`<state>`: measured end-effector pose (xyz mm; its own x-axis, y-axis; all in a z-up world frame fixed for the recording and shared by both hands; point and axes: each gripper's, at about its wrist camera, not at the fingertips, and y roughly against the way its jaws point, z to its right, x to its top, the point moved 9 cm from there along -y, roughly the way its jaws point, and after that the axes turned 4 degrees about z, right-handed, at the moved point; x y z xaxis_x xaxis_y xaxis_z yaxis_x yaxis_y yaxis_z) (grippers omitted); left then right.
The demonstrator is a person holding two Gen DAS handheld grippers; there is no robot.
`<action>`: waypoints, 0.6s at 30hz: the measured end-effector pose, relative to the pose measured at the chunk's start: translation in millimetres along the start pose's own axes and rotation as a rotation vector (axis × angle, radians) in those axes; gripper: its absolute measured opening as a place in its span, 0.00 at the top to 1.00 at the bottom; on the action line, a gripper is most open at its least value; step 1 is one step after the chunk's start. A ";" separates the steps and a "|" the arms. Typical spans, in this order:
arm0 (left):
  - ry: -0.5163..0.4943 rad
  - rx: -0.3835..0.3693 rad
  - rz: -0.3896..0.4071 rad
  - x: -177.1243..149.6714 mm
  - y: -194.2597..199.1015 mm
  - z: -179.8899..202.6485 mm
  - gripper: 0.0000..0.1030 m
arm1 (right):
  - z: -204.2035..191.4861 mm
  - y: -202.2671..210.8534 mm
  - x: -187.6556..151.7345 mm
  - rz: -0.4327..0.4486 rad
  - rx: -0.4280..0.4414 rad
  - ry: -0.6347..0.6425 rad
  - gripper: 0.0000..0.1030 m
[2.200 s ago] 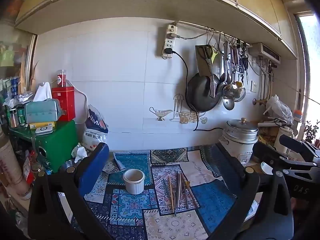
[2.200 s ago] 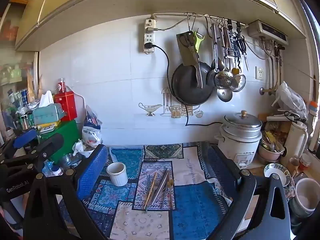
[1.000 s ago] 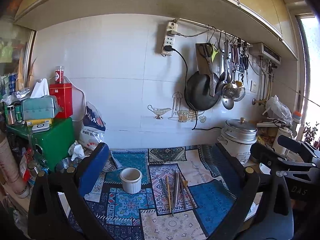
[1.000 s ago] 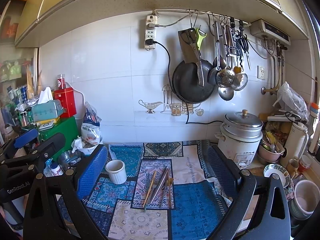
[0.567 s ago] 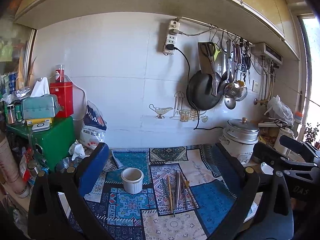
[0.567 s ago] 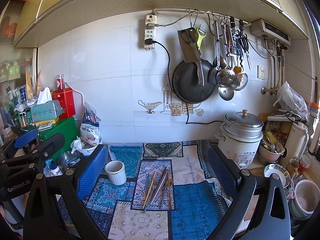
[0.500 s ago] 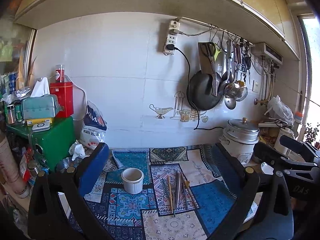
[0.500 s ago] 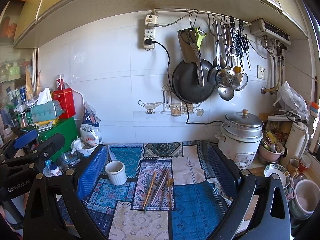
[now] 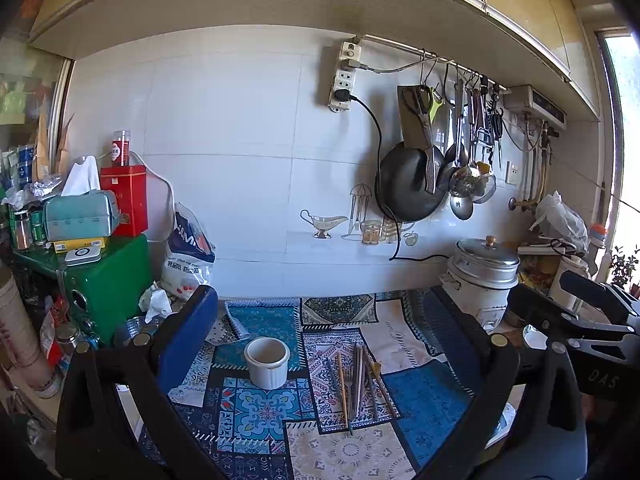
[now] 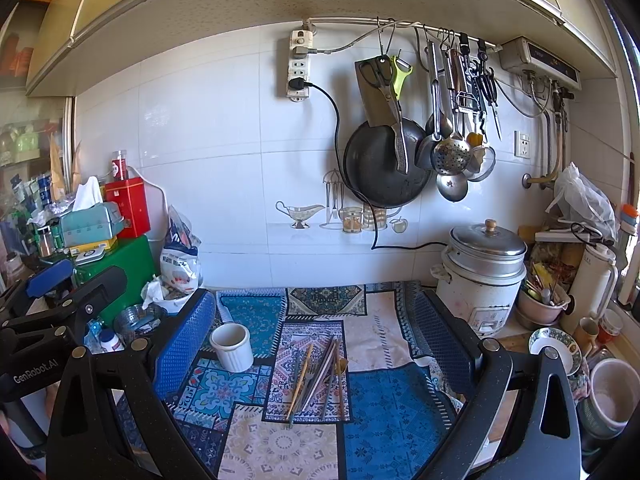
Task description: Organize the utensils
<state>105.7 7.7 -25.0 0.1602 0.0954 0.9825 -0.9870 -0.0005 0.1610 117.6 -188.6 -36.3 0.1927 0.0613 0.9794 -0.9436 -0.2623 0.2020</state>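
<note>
Both tools are held up over the bench, and each has its fingers spread wide with nothing between them. The left tool (image 9: 320,328) and the right tool (image 10: 316,324) both look down at a patterned cloth (image 10: 384,412). A bunch of chopsticks and forks (image 10: 316,372) lies flat in the middle of the cloth. A white cup (image 10: 232,346) stands upright just to their left, not touching them.

utensils (image 9: 358,384): loose bundle, flat on mat | white cup (image 9: 267,362): upright, beside
</note>
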 end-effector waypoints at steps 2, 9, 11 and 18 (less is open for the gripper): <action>0.000 0.001 0.001 0.1 0.0 -0.4 0.00 | 0.1 0.0 -0.1 0.001 0.000 0.000 0.04; 0.000 0.001 0.000 0.2 0.1 0.2 0.00 | 0.4 -1.1 0.0 0.001 0.000 -0.001 0.04; 0.000 0.001 -0.001 0.1 0.0 0.3 0.00 | 0.5 -1.1 -0.1 0.001 0.000 0.000 0.04; -0.006 0.002 -0.009 -0.2 -4.0 -2.5 0.00 | 2.9 -5.1 -2.2 -0.011 -0.002 -0.006 0.04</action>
<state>109.5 10.2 -26.0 0.1689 0.0896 0.9816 -0.9855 -0.0016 0.1697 122.7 -190.2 -39.5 0.2045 0.0585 0.9771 -0.9420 -0.2597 0.2127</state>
